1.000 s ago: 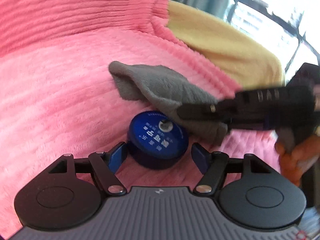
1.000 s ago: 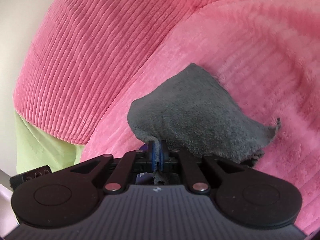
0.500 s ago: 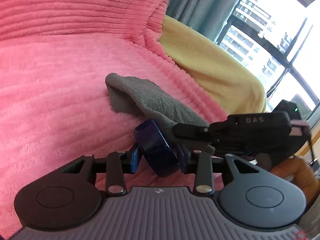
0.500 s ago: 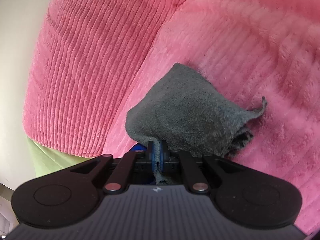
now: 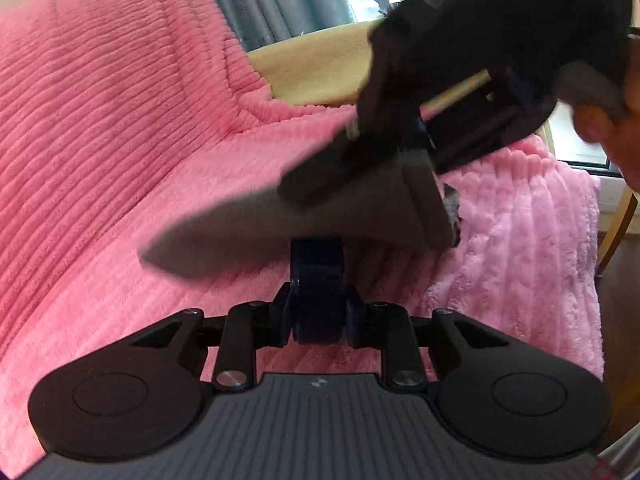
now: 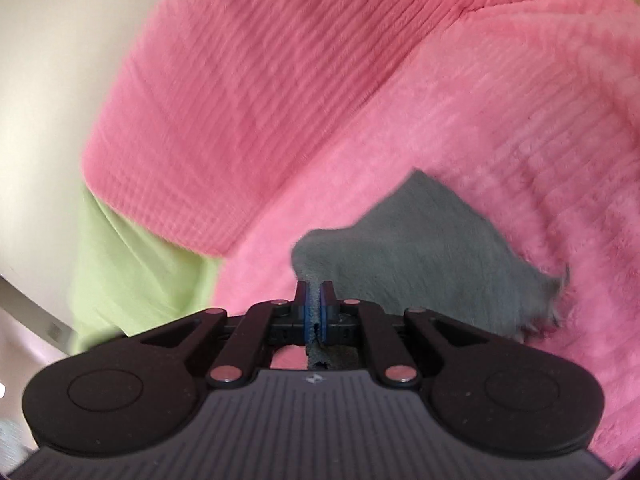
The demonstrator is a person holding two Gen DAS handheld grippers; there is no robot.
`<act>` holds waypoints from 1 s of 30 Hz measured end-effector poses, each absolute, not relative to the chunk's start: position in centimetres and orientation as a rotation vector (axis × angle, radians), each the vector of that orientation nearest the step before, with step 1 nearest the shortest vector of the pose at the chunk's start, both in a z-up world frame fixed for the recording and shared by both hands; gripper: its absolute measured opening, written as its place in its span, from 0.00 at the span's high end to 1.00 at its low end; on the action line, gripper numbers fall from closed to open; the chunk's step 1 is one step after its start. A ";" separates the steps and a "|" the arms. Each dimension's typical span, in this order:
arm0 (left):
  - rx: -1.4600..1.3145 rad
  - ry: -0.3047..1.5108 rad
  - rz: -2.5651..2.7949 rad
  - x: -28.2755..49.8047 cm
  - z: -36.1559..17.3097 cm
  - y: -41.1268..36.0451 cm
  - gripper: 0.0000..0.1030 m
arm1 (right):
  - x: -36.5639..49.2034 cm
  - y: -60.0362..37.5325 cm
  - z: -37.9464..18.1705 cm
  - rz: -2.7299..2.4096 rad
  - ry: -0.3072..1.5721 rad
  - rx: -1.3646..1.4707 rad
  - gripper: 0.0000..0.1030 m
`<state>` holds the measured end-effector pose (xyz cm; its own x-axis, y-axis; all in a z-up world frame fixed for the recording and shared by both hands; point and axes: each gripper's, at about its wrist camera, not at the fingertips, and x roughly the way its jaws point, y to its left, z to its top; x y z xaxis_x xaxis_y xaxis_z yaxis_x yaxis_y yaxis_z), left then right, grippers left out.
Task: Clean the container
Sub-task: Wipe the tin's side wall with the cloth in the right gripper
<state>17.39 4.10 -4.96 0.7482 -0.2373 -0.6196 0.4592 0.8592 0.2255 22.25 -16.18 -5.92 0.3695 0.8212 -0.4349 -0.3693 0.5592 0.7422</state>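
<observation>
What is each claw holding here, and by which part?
Left claw: round dark-blue container, clamped on edge across its flat faces. Right claw: grey fleece cloth, pinched at its near edge.

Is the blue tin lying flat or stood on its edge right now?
On edge. The tin shows only its narrow rim, clamped upright between the left gripper fingers, with the grey cloth draped over its top.

Left hand-held gripper (image 5: 318, 314) clamped edgewise on container, right hand-held gripper (image 6: 315, 312) pinched on cloth above it
</observation>
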 end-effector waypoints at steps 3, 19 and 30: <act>0.330 0.633 -0.386 17.8 -4.8 4.9 0.71 | 22.8 -16.5 -7.0 0.835 0.868 0.658 0.99; 0.309 0.651 -0.373 18.2 -5.0 5.0 0.71 | 25.7 -17.8 -11.5 0.735 0.810 0.861 1.00; 0.330 0.658 -0.390 17.3 -4.0 5.5 0.63 | 25.4 -16.6 -10.8 0.720 0.859 0.743 0.99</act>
<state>17.35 5.53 -4.01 0.7240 -0.2436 -0.6453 0.4486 0.8770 0.1722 25.40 -16.55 -10.83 0.4609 0.7955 -0.3934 -0.2475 0.5409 0.8038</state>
